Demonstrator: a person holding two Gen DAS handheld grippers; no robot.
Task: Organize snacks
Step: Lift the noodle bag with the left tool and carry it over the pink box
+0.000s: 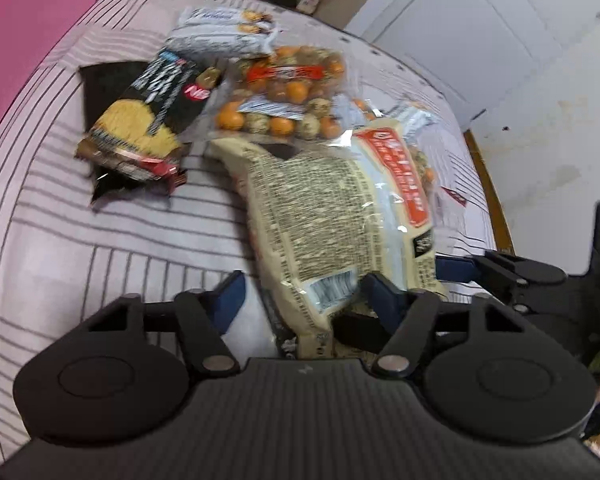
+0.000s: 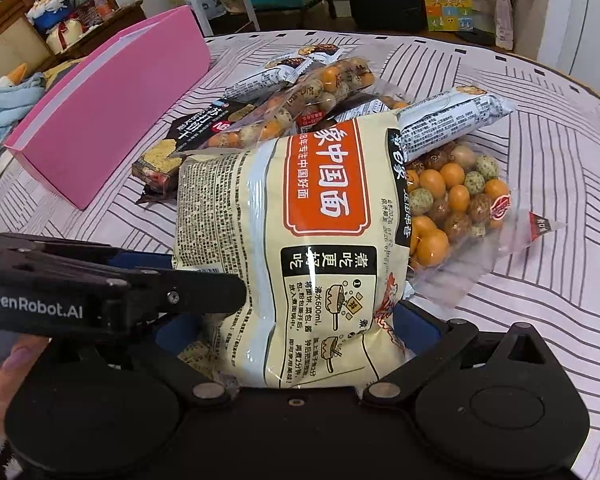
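The striped cloth [image 2: 540, 300] covers the big surface under everything. Far beyond the fingers on the left lies a pink box [image 2: 100, 108]. The cream noodle bag [image 2: 300, 240] sits right between the right gripper [image 2: 300, 320] fingers, which squeeze its sides. The left gripper [image 1: 300, 296] holds the bag's near edge too, its right finger [image 1: 380, 292] touching it. Past the fingertips lie bags of coated nuts [image 2: 452, 200] and a black cracker pack [image 1: 148, 120].

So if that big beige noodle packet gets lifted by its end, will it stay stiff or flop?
The noodle packet would probably sag: its film is creased and already bends over the pile. The glossy wrapper looks slippery. It seems light for its size, puffy, though the noodles inside may crack if squeezed.
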